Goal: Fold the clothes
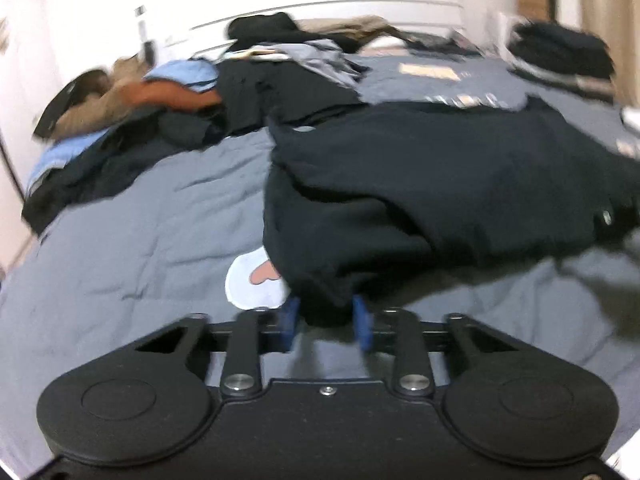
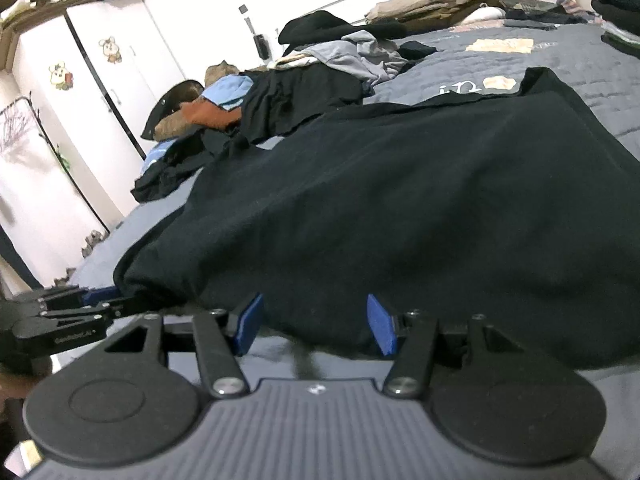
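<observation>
A large black garment [image 1: 440, 184] lies spread on the grey-blue bed cover [image 1: 140, 240]. My left gripper [image 1: 326, 318] is shut on a bunched near corner of it, with dark cloth pinched between the blue pads. In the right wrist view the same garment [image 2: 400, 200] fills the middle. My right gripper [image 2: 316, 324] stands open at its near hem, and the cloth's edge lies just ahead of and between the blue fingers [image 2: 382, 324] without being pressed. The left gripper [image 2: 100, 300] shows at the left edge of this view, at the garment's left corner.
A heap of unfolded clothes [image 2: 312, 80] in black, blue, orange and tan lies at the far left of the bed. A stack of dark folded items [image 1: 560, 52] sits at the far right. A white wardrobe [image 2: 100, 80] stands beyond the bed's left side.
</observation>
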The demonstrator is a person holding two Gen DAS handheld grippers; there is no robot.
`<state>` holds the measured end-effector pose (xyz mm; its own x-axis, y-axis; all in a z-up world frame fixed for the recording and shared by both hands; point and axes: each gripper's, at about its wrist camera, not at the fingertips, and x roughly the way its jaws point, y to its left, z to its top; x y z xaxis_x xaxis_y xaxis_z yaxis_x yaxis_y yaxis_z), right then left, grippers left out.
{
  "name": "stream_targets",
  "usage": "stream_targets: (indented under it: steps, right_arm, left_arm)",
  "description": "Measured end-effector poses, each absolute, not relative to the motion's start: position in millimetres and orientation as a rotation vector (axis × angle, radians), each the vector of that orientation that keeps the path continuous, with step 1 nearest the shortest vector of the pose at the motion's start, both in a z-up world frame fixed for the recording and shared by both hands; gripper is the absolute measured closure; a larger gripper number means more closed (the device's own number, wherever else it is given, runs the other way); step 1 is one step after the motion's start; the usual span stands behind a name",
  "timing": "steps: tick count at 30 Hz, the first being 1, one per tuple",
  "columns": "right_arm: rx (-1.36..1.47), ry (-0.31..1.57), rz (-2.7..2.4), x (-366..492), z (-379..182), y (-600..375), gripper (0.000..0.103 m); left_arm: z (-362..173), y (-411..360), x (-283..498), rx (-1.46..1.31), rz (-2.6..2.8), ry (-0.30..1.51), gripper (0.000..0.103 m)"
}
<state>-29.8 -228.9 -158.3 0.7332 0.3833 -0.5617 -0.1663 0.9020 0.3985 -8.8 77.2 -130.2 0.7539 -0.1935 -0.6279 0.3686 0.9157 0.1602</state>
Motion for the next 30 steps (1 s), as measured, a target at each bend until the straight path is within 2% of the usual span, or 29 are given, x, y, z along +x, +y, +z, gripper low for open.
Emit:
stream_targets:
  steps: [8, 9, 10, 12, 14, 17, 18, 20, 21, 22, 24, 30]
  right_arm:
    - [0.306, 0.687, 0.279, -27, -166, -233, 0.046]
    - [0.303, 0.687, 0.275, -26, -167, -234, 0.047]
    - [0.303, 0.689, 0.269, -26, -168, -235, 0.047]
    - [0.303, 0.691, 0.255, -25, -169, -237, 0.047]
    - [0.319, 0.691, 0.246, -25, -168, -240, 0.047]
    - [0.348, 0.695, 0.235, -24, -166, -241, 0.046]
    - [0.352, 0.696, 0.234, -24, -166, -241, 0.046]
    - [0.357, 0.696, 0.233, -25, -164, -240, 0.046]
    - [0.36, 0.697, 0.232, -25, -164, -239, 0.046]
    - [0.364, 0.697, 0.236, -26, -164, -238, 0.046]
    - [0.365, 0.693, 0.242, -27, -163, -237, 0.046]
    - [0.364, 0.673, 0.271, -30, -157, -232, 0.046]
  left_arm:
    - [-119, 79, -16, 0.421, -0.295, 0.622, 0.092]
    - [-119, 82, -14, 0.405, -0.292, 0.637, 0.094]
    - [-119, 86, -13, 0.391, -0.286, 0.655, 0.103]
    - [-121, 93, -12, 0.444, -0.185, 0.653, 0.103]
    - [-117, 116, -5, 0.315, -0.161, 0.696, 0.103]
    - [-105, 135, -6, 0.114, -0.185, 0.657, 0.102]
    - [-103, 138, -6, 0.06, -0.204, 0.646, 0.099]
    - [-100, 137, -4, -0.024, -0.245, 0.637, 0.082]
    - [-99, 136, -2, -0.057, -0.252, 0.631, 0.064]
    - [-100, 134, 0, -0.08, -0.258, 0.626, 0.052]
    - [-101, 129, 4, -0.1, -0.266, 0.618, 0.052]
    - [-112, 125, 18, -0.145, -0.24, 0.629, 0.06]
